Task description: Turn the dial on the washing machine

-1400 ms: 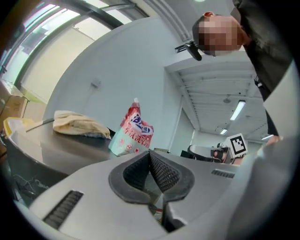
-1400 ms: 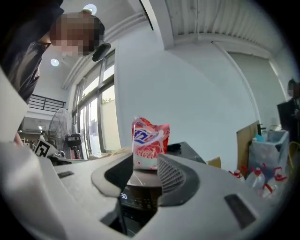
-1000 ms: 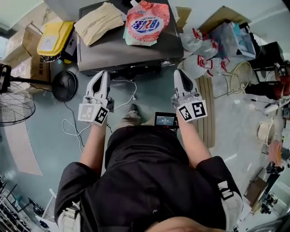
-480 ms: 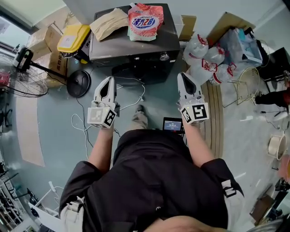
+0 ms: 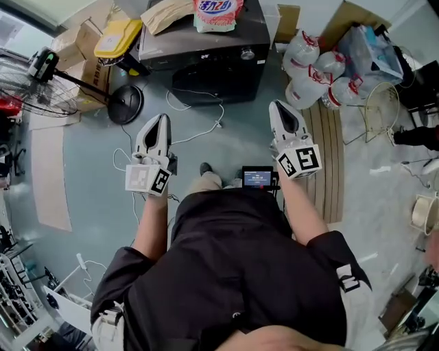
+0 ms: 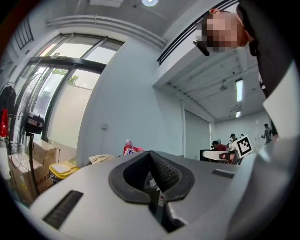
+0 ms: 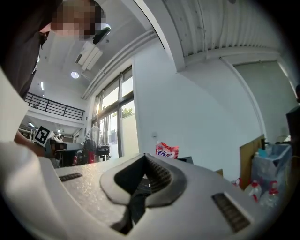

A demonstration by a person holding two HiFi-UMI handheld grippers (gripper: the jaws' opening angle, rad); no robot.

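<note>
The dark washing machine (image 5: pixel 206 48) stands at the top of the head view, its round silver dial (image 5: pixel 247 53) on the front panel toward the right. Both grippers hang over the floor well short of it, pointing at it. My left gripper (image 5: pixel 159 120) is shut with nothing in it, and so is my right gripper (image 5: pixel 280 106). In the left gripper view the closed jaws (image 6: pixel 150 153) hide most of the machine. The right gripper view shows the closed jaws (image 7: pixel 145 156) the same way.
A red detergent bag (image 5: pixel 218 8) and a brown paper bag (image 5: pixel 168 10) lie on the machine. A yellow box (image 5: pixel 118 38) and a standing fan (image 5: pixel 41 82) are to its left, large water bottles (image 5: pixel 312 68) to its right. A white cable (image 5: pixel 199 110) trails over the floor.
The person has stepped back: the washing machine has slid toward the top of the head view and both grippers are farther from it. Both stay shut.
</note>
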